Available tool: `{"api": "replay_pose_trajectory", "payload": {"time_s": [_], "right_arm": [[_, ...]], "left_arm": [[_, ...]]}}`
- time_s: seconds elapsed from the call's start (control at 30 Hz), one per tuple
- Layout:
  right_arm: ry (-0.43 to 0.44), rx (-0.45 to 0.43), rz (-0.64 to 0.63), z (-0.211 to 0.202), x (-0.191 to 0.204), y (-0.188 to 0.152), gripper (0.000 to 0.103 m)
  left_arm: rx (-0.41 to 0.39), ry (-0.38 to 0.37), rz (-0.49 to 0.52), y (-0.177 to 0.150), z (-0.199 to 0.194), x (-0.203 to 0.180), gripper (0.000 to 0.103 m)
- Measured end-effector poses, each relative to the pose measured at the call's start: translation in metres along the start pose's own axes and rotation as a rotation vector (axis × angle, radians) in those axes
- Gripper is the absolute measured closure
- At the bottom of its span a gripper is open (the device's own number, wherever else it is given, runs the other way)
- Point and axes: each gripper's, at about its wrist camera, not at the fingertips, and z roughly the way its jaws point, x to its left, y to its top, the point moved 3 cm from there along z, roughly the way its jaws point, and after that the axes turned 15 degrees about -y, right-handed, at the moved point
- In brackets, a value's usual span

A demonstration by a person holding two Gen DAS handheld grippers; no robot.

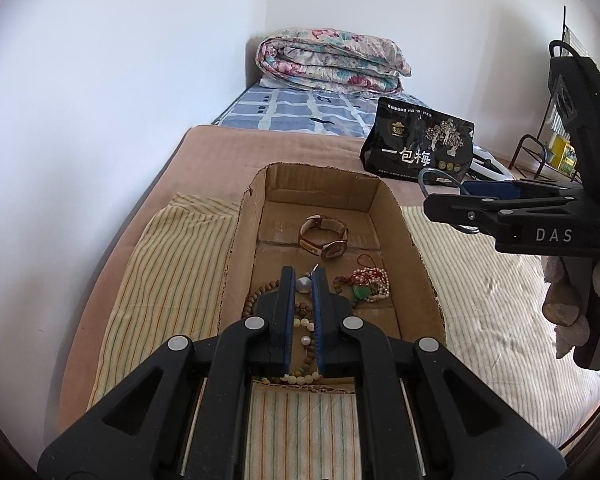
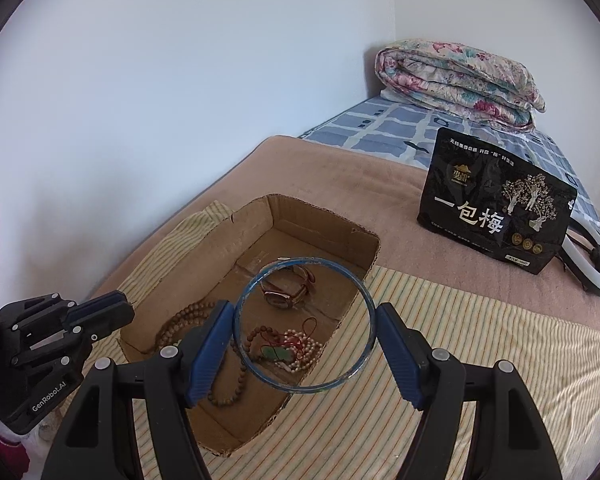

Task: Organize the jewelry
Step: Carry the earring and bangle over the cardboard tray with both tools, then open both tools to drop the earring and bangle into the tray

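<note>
A shallow cardboard box [image 1: 410, 248] [image 2: 256, 224] lies on a striped cloth on the bed. Inside are a brown-strap watch [image 1: 325, 236] [image 2: 288, 289], a wooden bead necklace [image 1: 256, 300] [image 2: 188, 318], and a tangle of pearl beads with a green pendant [image 1: 366, 286] [image 2: 288, 350]. My left gripper [image 1: 303, 280] hovers low over the box, nearly shut on a small silver ball pendant [image 1: 303, 285]. My right gripper [image 2: 304, 320] holds a blue bangle [image 2: 242, 300] between its pads above the box's near right edge; it also shows in the left wrist view [image 1: 444, 200].
A black snack bag [image 1: 416, 144] [image 2: 496, 208] stands behind the box. A folded floral quilt [image 1: 332, 60] [image 2: 460, 80] lies at the bed's far end. A white ring light [image 2: 592, 264] lies right of the bag. A wall runs along the left.
</note>
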Motion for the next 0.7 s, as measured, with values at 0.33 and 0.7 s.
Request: {"api": "replay_pose_trajectory", "payload": {"time_s": [0.33,0.7], "right_arm": [[0.026,-0.002,-0.016,0.008,0.015,0.004,0.029],[0.015,-0.042,-0.005,-0.002,0.018,0.012,0.005]], "left_arm": [[0.010,-0.005,0.010,-0.001,0.004,-0.003,0.096],[0.006,0.012,0.002,-0.001,0.004,-0.004,0.054]]}}
